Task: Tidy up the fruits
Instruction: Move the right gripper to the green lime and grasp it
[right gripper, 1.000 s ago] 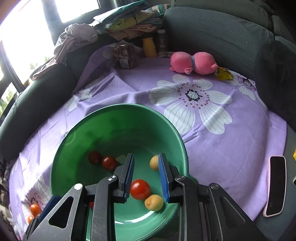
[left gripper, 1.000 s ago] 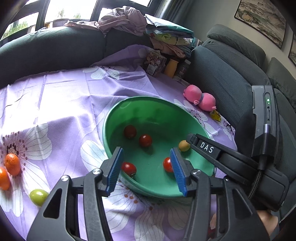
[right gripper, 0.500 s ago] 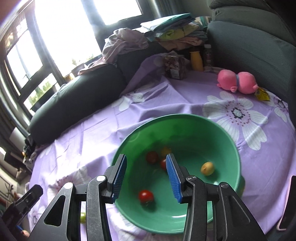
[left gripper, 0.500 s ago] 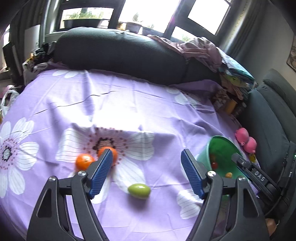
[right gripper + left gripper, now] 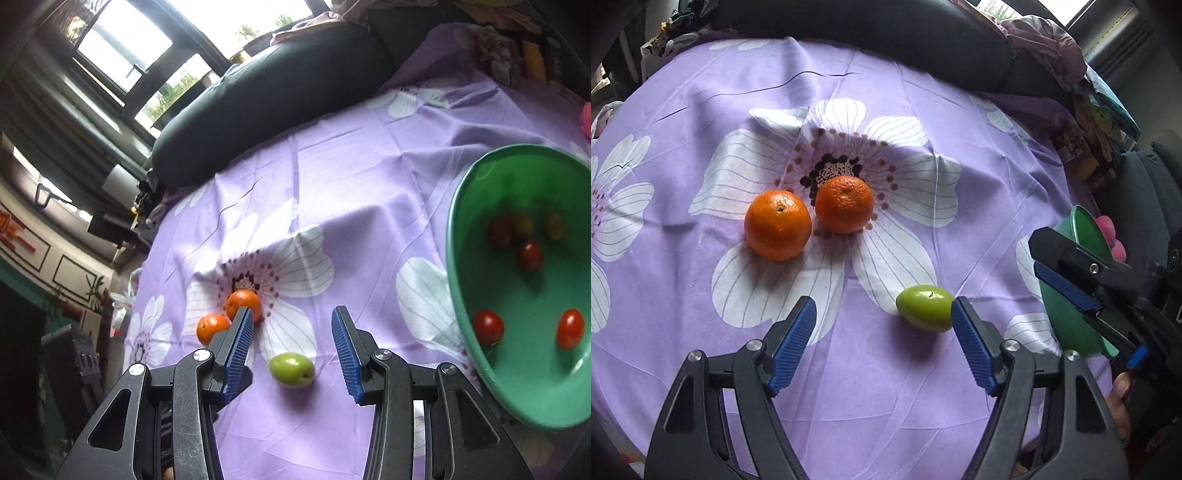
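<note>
Two oranges (image 5: 777,225) (image 5: 844,205) and a green oval fruit (image 5: 925,308) lie on the purple flowered cloth (image 5: 701,92). My left gripper (image 5: 884,310) hovers over the cloth, jaws wide but closing; the green fruit sits just ahead of its right fingertip, untouched. My right gripper (image 5: 291,314) stands open above the same green fruit (image 5: 291,369), which shows between its fingers without contact. Its left finger partly hides one orange (image 5: 242,301) beside the other orange (image 5: 212,326). The green bowl (image 5: 452,229) at the right holds several cherry tomatoes (image 5: 487,326), red and yellowish.
Dark sofa cushions (image 5: 277,85) border the cloth at the back, with a heap of clothes (image 5: 1045,40). A pink plush toy (image 5: 1108,225) lies beyond the bowl (image 5: 1067,325). The right gripper's fingers (image 5: 1067,288) cross the left wrist view's right side, a person's thumb (image 5: 1119,387) below.
Both grippers have swung left, from over the bowl to the loose fruit on the cloth. Both sets of jaws have widened. The tomatoes in the bowl have rolled about.
</note>
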`<state>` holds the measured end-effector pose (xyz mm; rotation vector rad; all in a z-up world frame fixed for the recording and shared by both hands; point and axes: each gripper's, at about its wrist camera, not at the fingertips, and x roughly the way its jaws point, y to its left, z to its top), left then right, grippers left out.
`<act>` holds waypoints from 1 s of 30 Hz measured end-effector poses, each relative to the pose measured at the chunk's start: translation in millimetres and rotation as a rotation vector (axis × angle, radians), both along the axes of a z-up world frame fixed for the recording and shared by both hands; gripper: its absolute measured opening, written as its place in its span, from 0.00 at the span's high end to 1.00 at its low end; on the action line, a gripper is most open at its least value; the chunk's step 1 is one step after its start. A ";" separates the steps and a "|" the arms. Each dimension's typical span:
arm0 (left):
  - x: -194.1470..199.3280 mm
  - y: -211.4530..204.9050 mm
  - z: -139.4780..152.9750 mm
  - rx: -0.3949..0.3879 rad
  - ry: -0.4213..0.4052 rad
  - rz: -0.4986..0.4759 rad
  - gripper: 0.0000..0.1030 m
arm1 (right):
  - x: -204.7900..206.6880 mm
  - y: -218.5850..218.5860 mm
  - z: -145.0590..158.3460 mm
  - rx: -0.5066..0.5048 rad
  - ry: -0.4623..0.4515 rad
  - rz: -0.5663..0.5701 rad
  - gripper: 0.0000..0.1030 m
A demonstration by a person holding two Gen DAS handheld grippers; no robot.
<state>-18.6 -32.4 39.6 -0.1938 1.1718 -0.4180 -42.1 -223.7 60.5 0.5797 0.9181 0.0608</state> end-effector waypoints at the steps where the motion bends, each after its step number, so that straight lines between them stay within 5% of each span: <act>1: 0.2 -1.3 -1.9 -0.014 0.005 -0.012 0.27 | 3.0 1.0 -5.9 0.012 0.023 0.006 0.57; 14: -2.0 -23.6 -18.4 -0.066 0.067 -0.099 0.36 | 22.3 16.2 -50.6 0.124 0.209 0.062 0.56; 30: -0.6 -34.3 -21.1 -0.019 -0.007 -0.099 0.57 | 28.9 24.3 -63.2 0.100 0.252 0.118 0.56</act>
